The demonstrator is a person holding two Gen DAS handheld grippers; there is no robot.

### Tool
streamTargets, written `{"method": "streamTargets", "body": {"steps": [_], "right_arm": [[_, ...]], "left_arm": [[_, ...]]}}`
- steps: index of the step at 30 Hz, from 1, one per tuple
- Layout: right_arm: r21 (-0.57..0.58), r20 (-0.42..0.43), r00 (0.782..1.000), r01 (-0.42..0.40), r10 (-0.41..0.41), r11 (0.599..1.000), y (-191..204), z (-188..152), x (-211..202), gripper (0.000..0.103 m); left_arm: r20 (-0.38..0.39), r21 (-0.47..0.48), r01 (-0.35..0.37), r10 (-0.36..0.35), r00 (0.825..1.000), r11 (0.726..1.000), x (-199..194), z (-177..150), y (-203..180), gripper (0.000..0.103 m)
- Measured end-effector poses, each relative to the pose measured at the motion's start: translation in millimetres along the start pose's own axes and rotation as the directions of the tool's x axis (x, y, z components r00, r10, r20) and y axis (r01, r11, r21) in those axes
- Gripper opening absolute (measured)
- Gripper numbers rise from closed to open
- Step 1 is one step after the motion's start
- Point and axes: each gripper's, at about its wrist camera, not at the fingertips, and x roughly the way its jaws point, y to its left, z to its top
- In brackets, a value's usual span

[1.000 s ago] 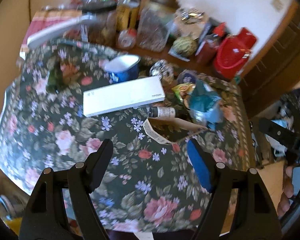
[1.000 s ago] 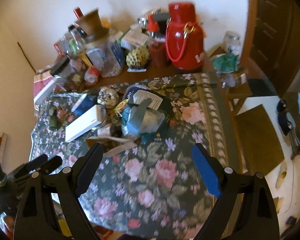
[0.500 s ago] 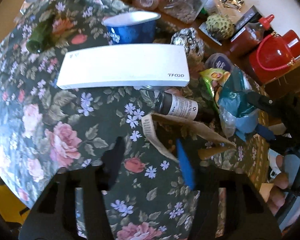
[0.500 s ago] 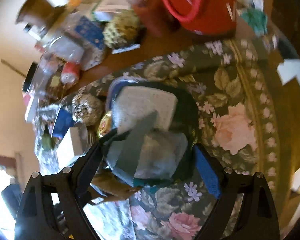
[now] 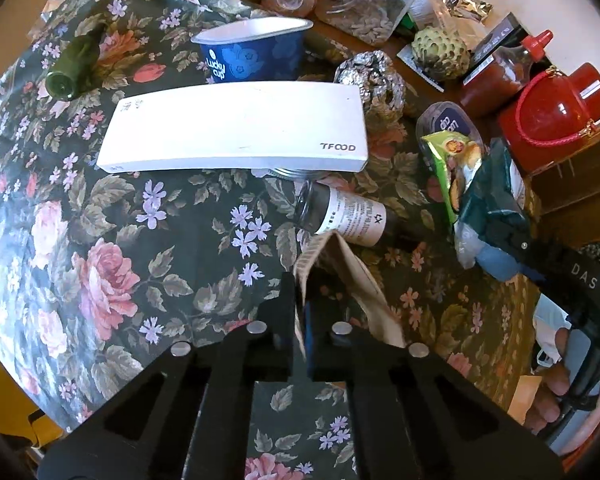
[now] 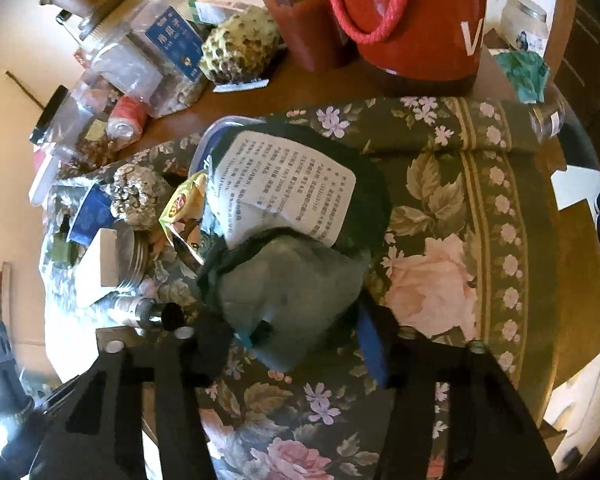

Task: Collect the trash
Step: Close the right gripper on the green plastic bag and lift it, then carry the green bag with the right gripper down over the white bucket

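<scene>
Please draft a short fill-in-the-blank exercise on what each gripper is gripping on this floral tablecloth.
1. The left gripper is shut on the edge of a brown ____ bag.
2. The right gripper has just been closing around a crumpled teal ____ bag.
3. The long white box bears the word ____.
4. The blue cup lies ____ the white box, farther from the left gripper.

Missing words: paper; plastic; TFOOD; behind

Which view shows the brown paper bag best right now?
The left wrist view: the brown paper bag lies open-mouthed straight ahead, its rim pinched in the shut left claw. The right wrist view shows almost nothing of it; there the right claw has just been closing on a teal plastic bag.
</scene>
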Motion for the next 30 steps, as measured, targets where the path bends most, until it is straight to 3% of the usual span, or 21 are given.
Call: {"method": "streamTargets", "body": {"steps": [16, 22, 30], "right_arm": [[-0.071, 0.128, 0.992, 0.023, -0.014, 0.997, 8.5, -32.7, -61.3, 0.022], [-0.082, 0.216, 0.976, 0.039, -0.021, 0.996, 29.2, -59.5, -97.9, 0.016], [-0.072, 0.362, 0.932, 0.053, -0.023, 0.996, 81.7, -131.7, -152.0, 0.015]], "left_arm": [[0.154, 0.073, 0.025, -0.036, 0.987, 0.997, -81.0, -23.9, 10.5, 0.000], [0.260, 0.137, 0.049, -0.084, 0.962, 0.989, -136.6, -43.5, 22.8, 0.000], [0.352, 0.256, 0.110, -0.199, 0.915, 0.960, -215.7, -91.6, 63.3, 0.000]]}}
